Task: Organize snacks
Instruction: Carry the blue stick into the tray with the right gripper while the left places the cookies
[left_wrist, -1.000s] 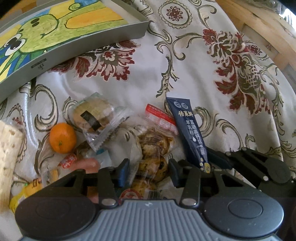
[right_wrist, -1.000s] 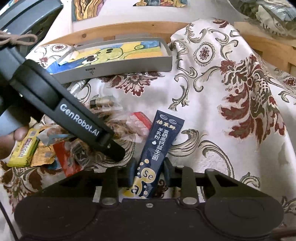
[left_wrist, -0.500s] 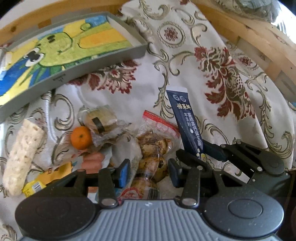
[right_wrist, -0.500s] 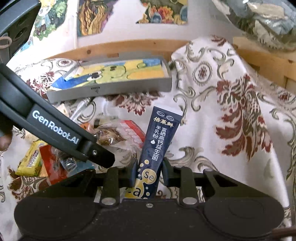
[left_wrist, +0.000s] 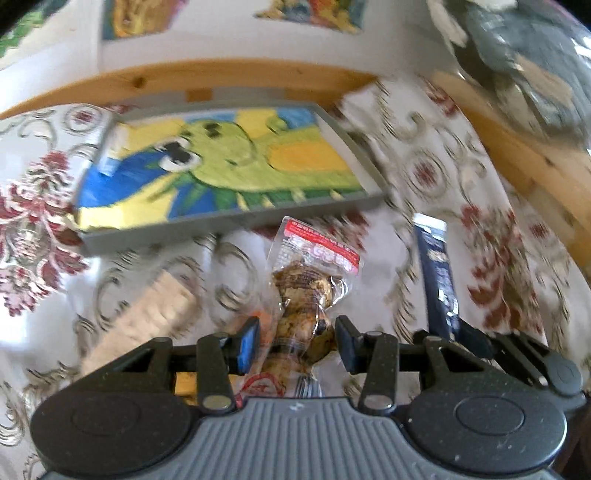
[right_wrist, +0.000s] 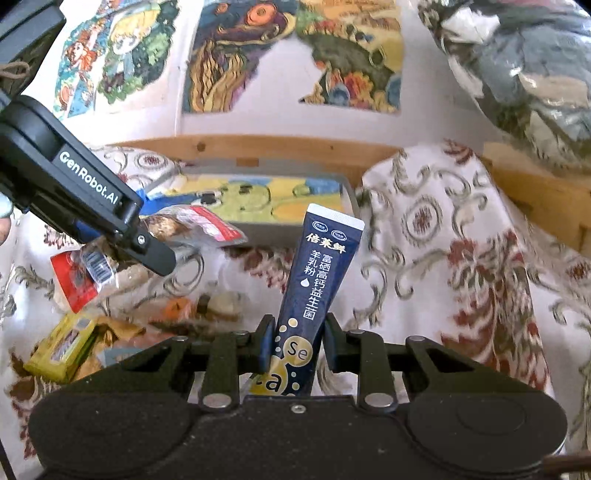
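My left gripper (left_wrist: 295, 341) is clamped on a clear bag of brown pastries (left_wrist: 306, 295), held up off the floral cloth (left_wrist: 436, 177) in front of the grey tray (left_wrist: 221, 221) at the far side. My right gripper (right_wrist: 295, 347) pinches the dark blue sachet (right_wrist: 317, 284) upright, right of the left one. The remaining snacks (right_wrist: 70, 343) sit in a pile near left.

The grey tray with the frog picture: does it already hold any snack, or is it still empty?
Empty, as far as visible: the grey tray shows only its frog picture. The clear snack bag and dark blue sachet are outside it, held in the grippers.
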